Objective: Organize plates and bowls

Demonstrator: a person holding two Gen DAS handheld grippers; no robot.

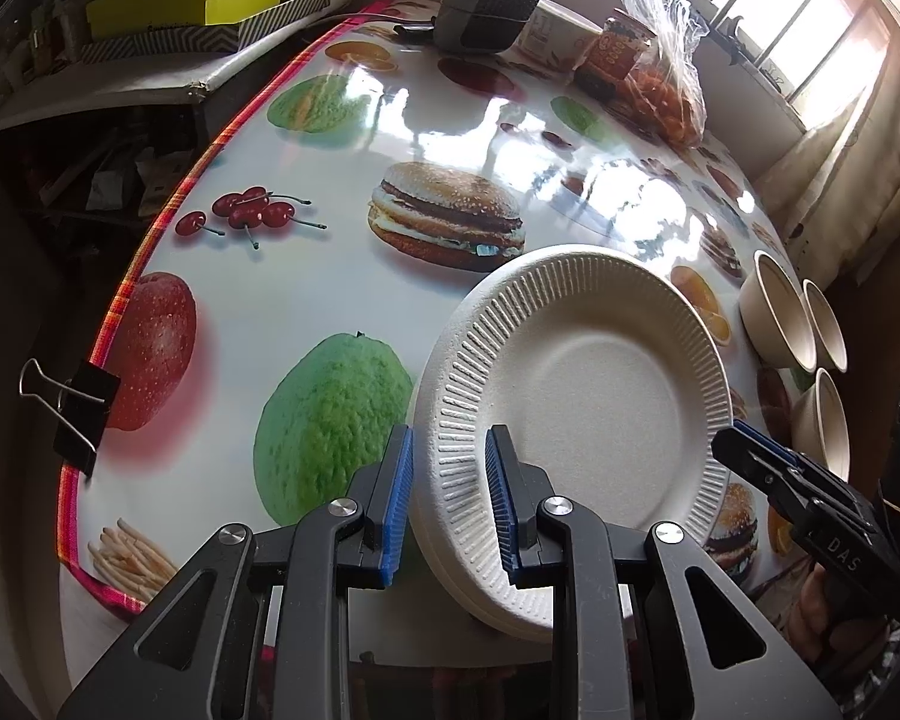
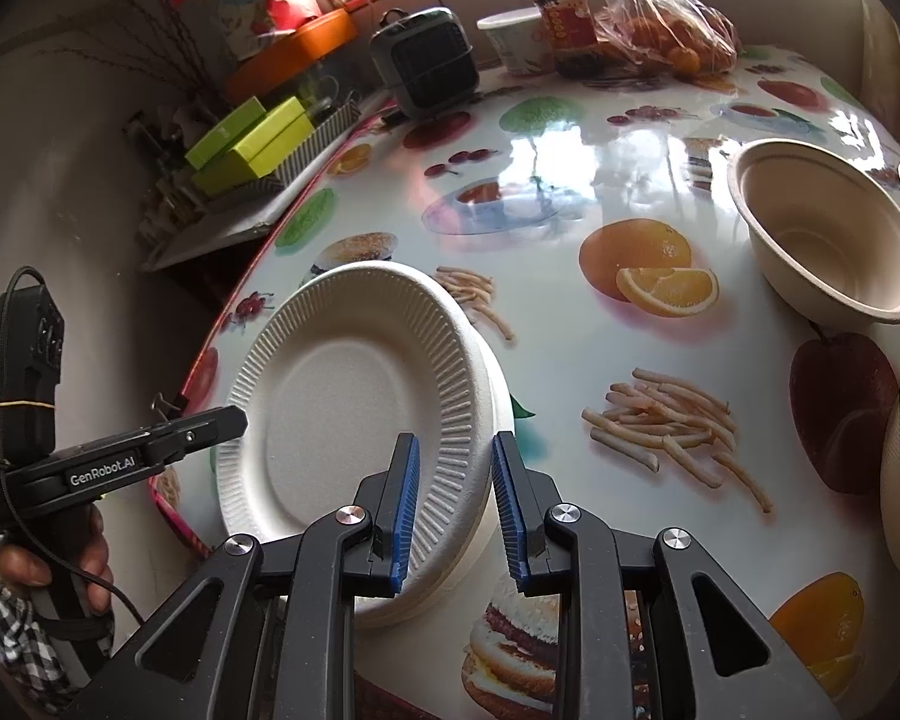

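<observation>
Between both claws I'm holding the paper plate stack (image 1: 582, 372): left gripper (image 1: 450, 504) and right gripper (image 2: 453, 504) clenching opposite rims.

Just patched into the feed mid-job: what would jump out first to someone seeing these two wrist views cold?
The white paper plate stack near the table's front edge, with the left gripper and the right gripper each closed on the rim from opposite sides. Next, the glossy tablecloth printed with oversized burgers, fruit and fries. Then the beige bowls clustered on the right side of the table, apart from the plates.
</observation>
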